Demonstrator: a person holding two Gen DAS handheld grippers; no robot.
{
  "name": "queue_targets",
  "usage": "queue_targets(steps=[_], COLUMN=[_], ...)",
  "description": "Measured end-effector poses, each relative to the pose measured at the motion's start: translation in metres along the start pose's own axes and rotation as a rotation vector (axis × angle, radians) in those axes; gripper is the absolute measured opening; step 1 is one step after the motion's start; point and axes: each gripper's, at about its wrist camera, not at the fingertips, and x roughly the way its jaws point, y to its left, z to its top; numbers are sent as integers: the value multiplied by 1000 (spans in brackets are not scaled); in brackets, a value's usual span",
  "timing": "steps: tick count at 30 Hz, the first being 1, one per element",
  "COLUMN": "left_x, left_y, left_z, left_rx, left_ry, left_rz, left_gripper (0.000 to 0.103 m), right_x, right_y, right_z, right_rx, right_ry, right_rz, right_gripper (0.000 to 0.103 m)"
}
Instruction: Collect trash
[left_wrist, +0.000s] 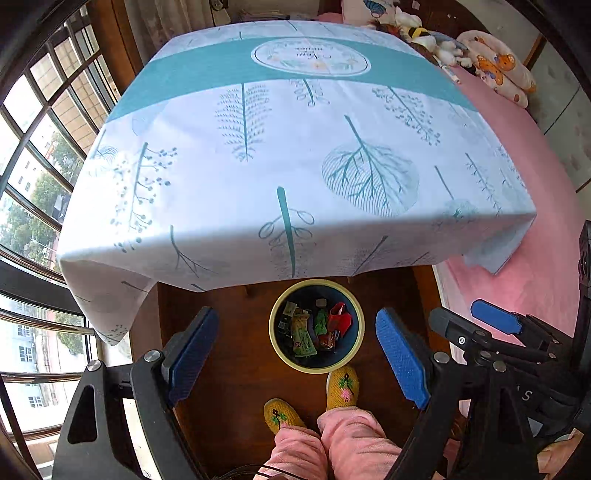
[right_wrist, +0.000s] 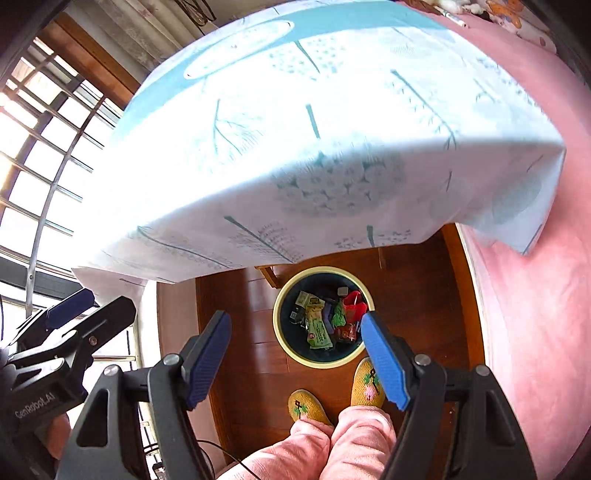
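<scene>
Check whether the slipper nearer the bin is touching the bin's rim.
Cannot tell. In the left wrist view the slipper toe meets the bin rim with no floor visible between, but seen from above, overlap and contact look alike.

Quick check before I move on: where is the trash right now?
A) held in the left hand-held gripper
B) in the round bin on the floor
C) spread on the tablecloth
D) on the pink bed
B: the wrappers lie inside the round bin on the wooden floor by the slippers; the tablecloth shows none.
</scene>
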Motion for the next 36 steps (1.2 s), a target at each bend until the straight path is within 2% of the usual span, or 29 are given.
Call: queue_targets(steps=[6,10,15,23,36], left_x=[-53,-70,-87,-112,-113], left_y=[1,0,2,-5,-6], left_z=[13,13,18,24,39], left_rx=[7,6,-16,11,1], left_ry=[-72,-101,-106,-175,-188], left_rz=[34,64,52,64,61], left_gripper=[86,86,86,86,86], right_x=[-58,-87,-108,-124,-126], right_y=[22,31,44,53,52], right_z=[19,24,25,35,49], right_rx=[-34,-47,-74,-102,-84], right_ry=[-67,-102,-134,-179,-199], right_rz=[8,-12,-26,-31,-19], right_gripper=[73,73,73,74,73])
